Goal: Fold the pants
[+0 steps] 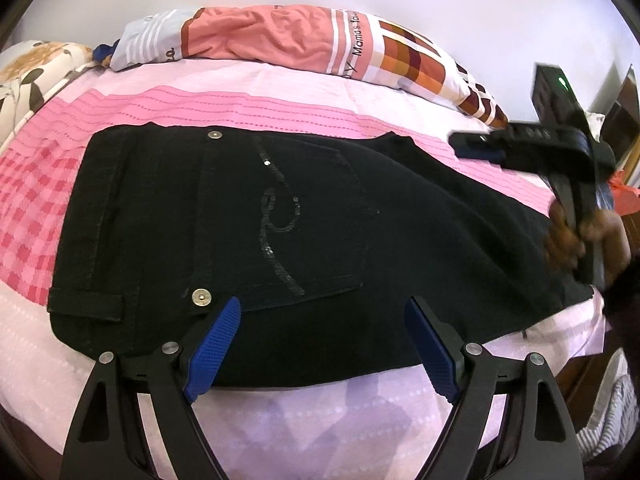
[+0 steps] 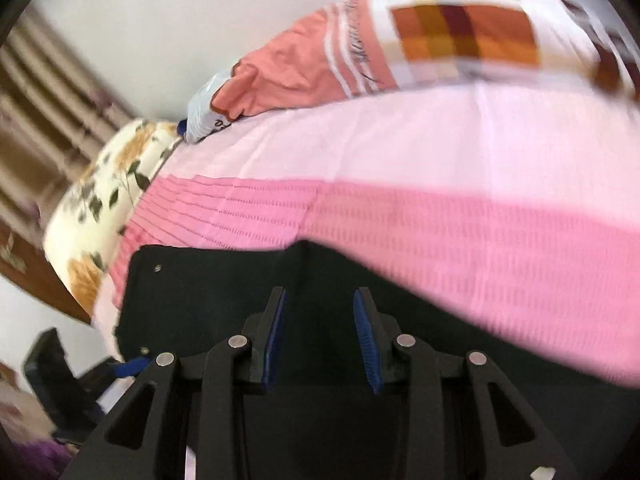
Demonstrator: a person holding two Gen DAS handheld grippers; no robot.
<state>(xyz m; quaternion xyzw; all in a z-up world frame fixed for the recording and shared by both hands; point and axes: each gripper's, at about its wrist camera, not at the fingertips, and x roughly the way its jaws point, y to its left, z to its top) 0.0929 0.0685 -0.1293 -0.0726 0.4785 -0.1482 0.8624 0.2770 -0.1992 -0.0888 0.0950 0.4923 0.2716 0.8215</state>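
the black jeans [image 1: 248, 216] lie flat on the pink bedspread [image 1: 200, 100], near its front edge; the left gripper [image 1: 322, 336] has its jaws spread wide over the near hem, pinching nothing; the right gripper [image 2: 320, 332] is spread too, above the dark cloth; that view is blurry, and the jeans' right end is cut off.

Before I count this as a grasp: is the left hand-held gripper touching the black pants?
Cannot tell. In the left wrist view the left hand-held gripper is open, with its blue fingers overlapping the black pants' near edge, but neither contact nor gap shows.
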